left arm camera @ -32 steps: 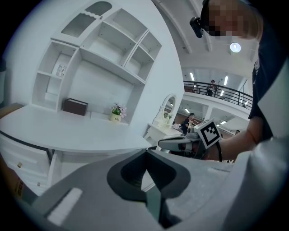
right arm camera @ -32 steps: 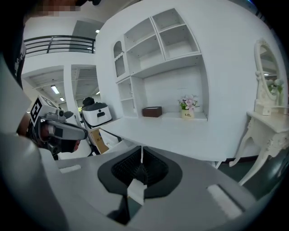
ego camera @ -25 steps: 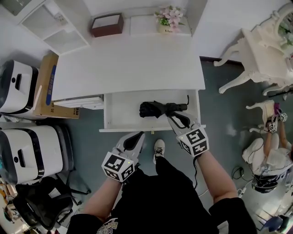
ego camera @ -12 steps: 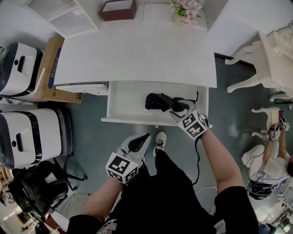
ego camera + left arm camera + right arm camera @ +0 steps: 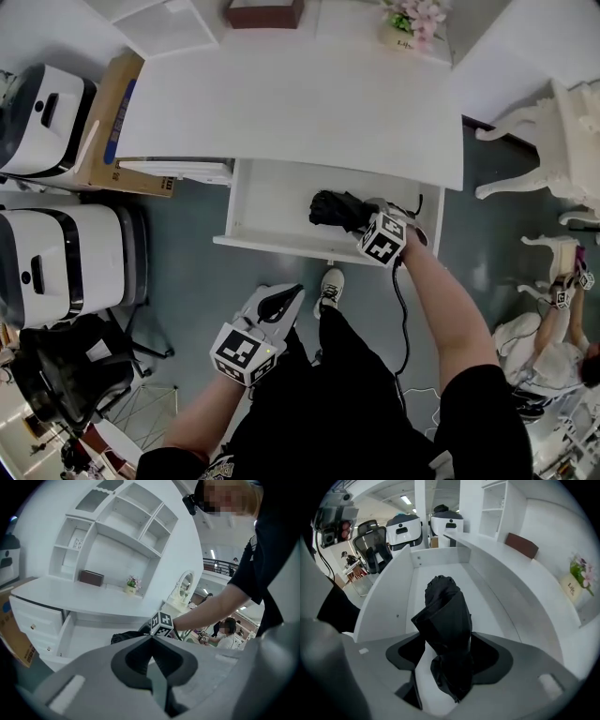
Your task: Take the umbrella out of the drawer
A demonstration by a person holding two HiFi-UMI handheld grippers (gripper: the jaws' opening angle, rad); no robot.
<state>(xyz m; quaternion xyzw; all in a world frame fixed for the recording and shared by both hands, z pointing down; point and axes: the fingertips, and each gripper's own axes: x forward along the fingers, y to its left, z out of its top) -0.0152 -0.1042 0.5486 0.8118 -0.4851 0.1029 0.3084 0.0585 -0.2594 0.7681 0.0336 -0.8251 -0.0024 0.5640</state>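
Right gripper is spread wide, its jaws have just been opening, and it's tipped down into the drawer with the umbrella sitting right between the jaws. Nothing is squeezing it yet as far as I can see.

The umbrella is a folded black one, lying flat on the drawer floor toward the right side, under the front edge of the table.

My guess on handling: it's pretty light, but the outside is loose, slick fabric in floppy folds, so a shallow pinch would probably just grab cloth and let the thing droop or slide. There should be a stiff core of shaft and ribs inside. I'd close around the thick part of the bundle, near where the jaws already straddle it, and squeeze until it firms up.

Left gripper is pressed together with nothing in it, hanging out in front of the drawer, well apart from the umbrella.
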